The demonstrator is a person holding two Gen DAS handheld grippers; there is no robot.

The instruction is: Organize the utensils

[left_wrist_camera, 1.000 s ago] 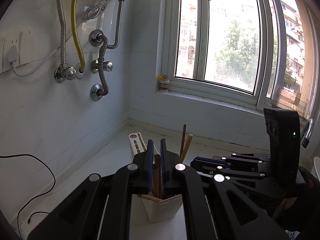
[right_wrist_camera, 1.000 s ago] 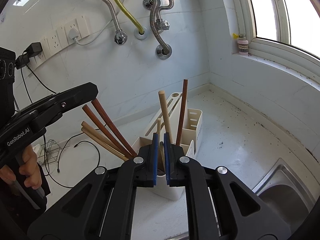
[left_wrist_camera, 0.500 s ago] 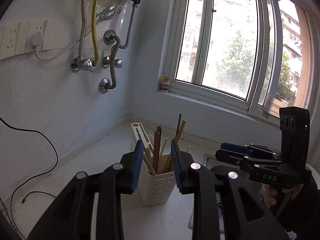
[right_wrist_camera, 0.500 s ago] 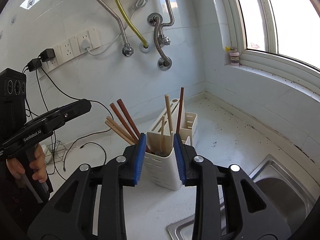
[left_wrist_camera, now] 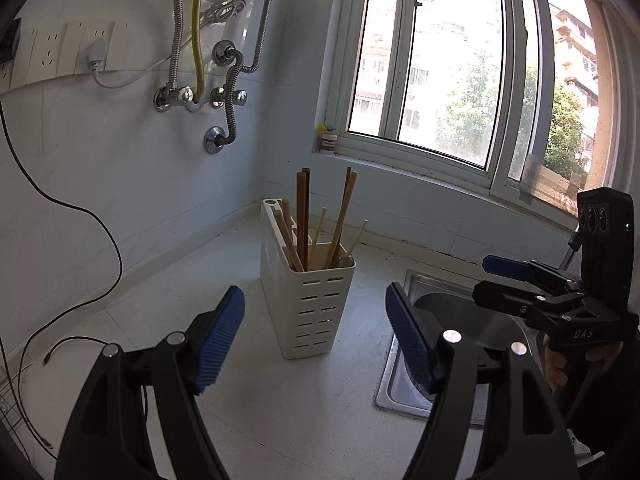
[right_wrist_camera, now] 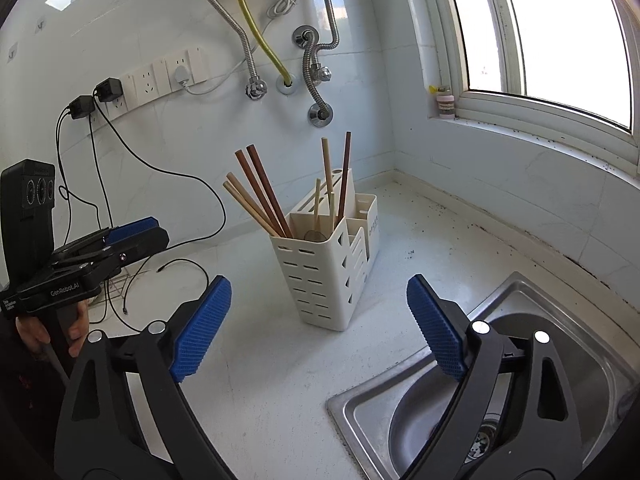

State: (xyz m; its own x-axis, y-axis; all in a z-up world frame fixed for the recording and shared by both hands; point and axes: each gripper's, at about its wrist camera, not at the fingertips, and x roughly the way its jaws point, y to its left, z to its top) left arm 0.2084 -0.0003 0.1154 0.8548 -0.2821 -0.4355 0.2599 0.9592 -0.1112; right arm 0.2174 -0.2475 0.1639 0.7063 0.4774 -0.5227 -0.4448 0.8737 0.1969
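Both claws released – left gripper point(left_wrist_camera: 314, 336), right gripper point(right_wrist_camera: 320, 330) empty – leaning chopsticks point(right_wrist_camera: 260, 188) might tip holder point(right_wrist_camera: 328, 276) if bumped.

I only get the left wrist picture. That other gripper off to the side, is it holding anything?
Observer: No. In its own view the right gripper is wide open, with nothing between its pads.
Operator: Is the holder just that one box of chopsticks?
Observer: No. It has a smaller side compartment on the side away from you, and no chopsticks stick up from that one.
Operator: And the sink?
Observer: Its drain shows here, low in the basin beside the right gripper's finger.
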